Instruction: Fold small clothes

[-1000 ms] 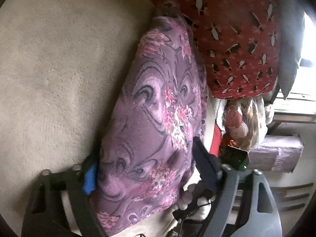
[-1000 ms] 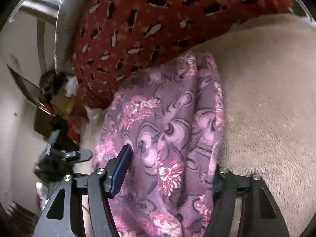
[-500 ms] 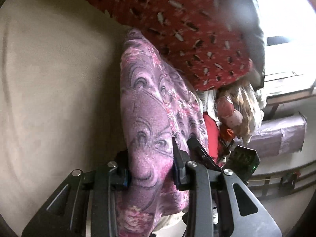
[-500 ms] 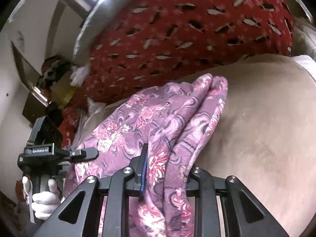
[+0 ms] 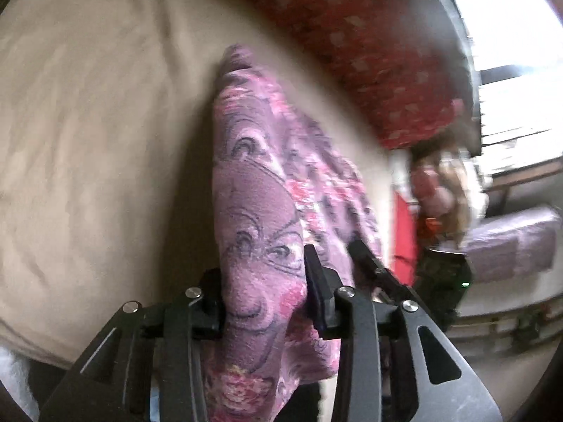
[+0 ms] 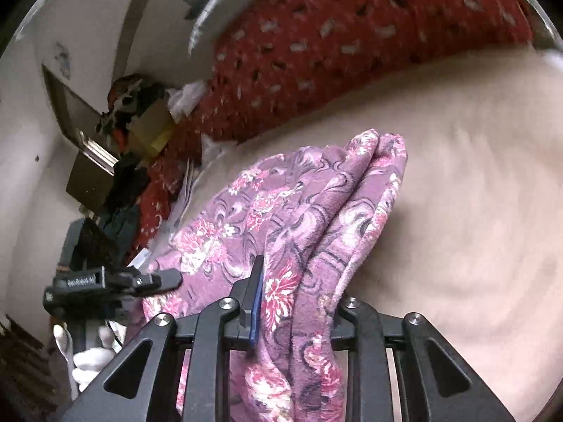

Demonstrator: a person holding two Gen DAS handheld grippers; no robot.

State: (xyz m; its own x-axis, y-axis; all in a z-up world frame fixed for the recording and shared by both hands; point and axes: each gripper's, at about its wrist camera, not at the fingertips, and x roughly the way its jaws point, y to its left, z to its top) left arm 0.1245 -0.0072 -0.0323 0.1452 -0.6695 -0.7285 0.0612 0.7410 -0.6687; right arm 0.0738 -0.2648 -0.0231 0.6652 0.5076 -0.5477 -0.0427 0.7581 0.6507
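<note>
Home bedroom: beige bed blanket, red patterned pillow (window beyond).

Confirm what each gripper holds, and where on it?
Both grip the purple floral cloth: left gripper and right gripper each clamp a bunched near edge.

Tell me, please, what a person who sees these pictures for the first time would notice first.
The purple flowered cloth strikes first: it lies bunched on the beige blanket, and both the left gripper and the right gripper are shut on its near edge. Behind it, a red patterned cover fills the top of the view.
</note>
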